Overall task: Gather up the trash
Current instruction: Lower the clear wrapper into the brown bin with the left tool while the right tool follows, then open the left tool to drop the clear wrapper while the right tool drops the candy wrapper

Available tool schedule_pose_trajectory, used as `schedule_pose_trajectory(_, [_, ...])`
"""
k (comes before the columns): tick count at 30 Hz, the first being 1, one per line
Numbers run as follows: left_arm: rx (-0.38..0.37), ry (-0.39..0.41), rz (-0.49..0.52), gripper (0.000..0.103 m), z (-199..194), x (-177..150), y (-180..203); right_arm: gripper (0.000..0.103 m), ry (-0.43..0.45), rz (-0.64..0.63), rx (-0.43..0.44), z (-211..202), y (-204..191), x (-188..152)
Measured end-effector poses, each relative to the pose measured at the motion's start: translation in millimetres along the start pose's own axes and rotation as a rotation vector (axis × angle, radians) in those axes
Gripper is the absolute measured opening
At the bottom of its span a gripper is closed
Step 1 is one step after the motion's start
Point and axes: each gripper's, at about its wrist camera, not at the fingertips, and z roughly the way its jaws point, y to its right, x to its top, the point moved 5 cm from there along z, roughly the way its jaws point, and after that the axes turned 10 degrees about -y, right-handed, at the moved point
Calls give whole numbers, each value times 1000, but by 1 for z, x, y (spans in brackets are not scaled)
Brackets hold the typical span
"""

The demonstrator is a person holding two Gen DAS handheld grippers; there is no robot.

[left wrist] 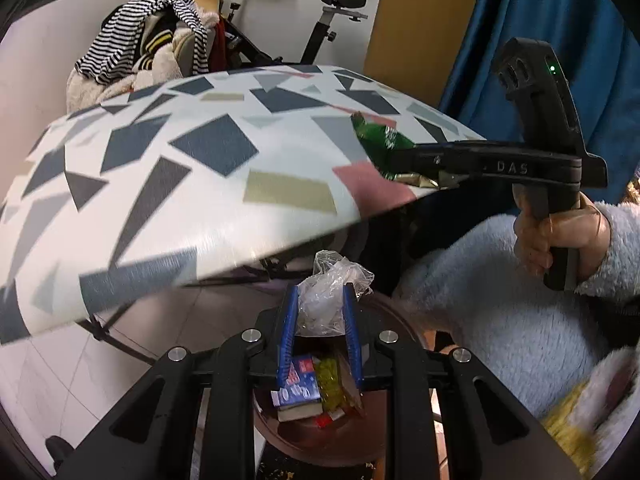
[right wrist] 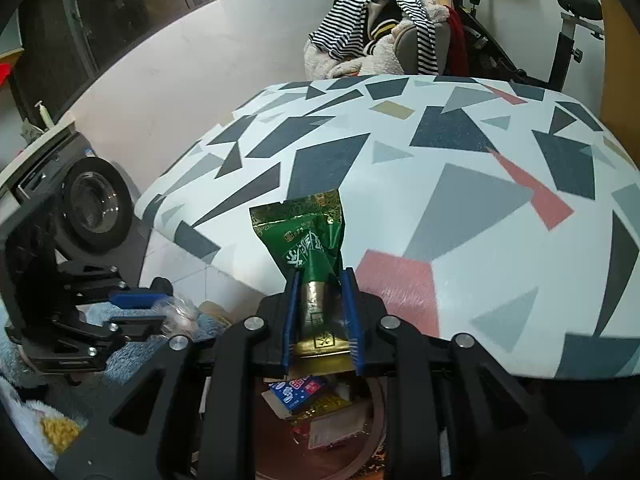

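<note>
My left gripper (left wrist: 322,289) is shut on a crumpled clear plastic wrapper (left wrist: 324,300), held just off the table's near edge. Straight below it stands a round brown bin (left wrist: 288,436) with a blue packet, a yellow wrapper and other trash inside. My right gripper (right wrist: 320,276) is shut on a green and gold snack wrapper (right wrist: 310,236) over the table's edge, and the same bin (right wrist: 360,456) shows beneath it. In the left wrist view the right gripper (left wrist: 404,164) comes in from the right with the green wrapper (left wrist: 380,140). The left gripper (right wrist: 160,312) lies at the left of the right wrist view.
A table with a geometric-patterned top (right wrist: 480,168) fills the middle. Behind it are an exercise bike (left wrist: 336,12) and a pile of striped clothes (left wrist: 148,40). A washing machine (right wrist: 92,204) stands at the left, a blue curtain (left wrist: 560,20) at the right. A fluffy blue sleeve (left wrist: 500,300) is close by.
</note>
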Motion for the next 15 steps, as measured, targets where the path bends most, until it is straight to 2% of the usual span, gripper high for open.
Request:
schedule_pose_trajectory(8, [-27,-21,-37,22,17,-25,-11,24,-13,23,52,10,-7,-23])
schedule_pose_trajectory(15, [-37,-40,-46,26,26,-25,-13,24,-34,12,66,18,-9,-32])
